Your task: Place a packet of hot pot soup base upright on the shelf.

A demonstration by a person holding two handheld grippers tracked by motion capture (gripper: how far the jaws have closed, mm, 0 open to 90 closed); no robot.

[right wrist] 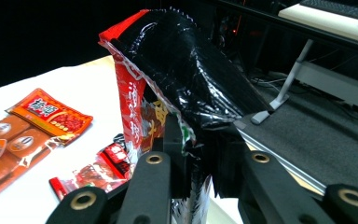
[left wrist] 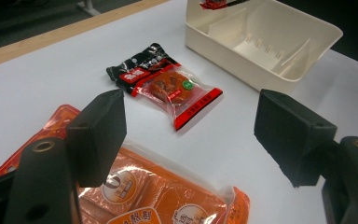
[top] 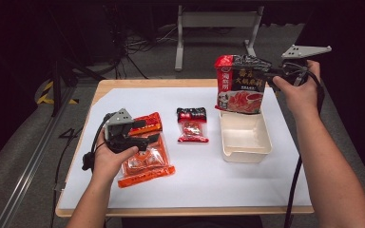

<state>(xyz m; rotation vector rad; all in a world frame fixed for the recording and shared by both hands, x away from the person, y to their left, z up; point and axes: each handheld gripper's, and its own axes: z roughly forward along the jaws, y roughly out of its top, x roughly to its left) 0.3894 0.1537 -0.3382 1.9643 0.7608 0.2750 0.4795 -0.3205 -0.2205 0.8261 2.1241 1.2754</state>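
Observation:
My right gripper [top: 270, 72] is shut on the edge of a large red-and-black packet [top: 240, 84], holding it up above the far end of the cream divided tray [top: 245, 140]. In the right gripper view the packet [right wrist: 177, 79] rises crumpled from between the jaws. My left gripper [top: 145, 131] stands open over a flat orange packet [top: 147, 161] at the table's left; in the left gripper view its pads [left wrist: 100, 135] hang apart above that packet [left wrist: 163, 198], nothing between them. A small red-and-black sachet [top: 192, 124] lies mid-table.
White paper [top: 195, 185] covers the wooden table. A smaller red packet [top: 148, 122] lies just beyond the left gripper. Cables trail from both grippers. A desk frame and dark floor lie behind the table.

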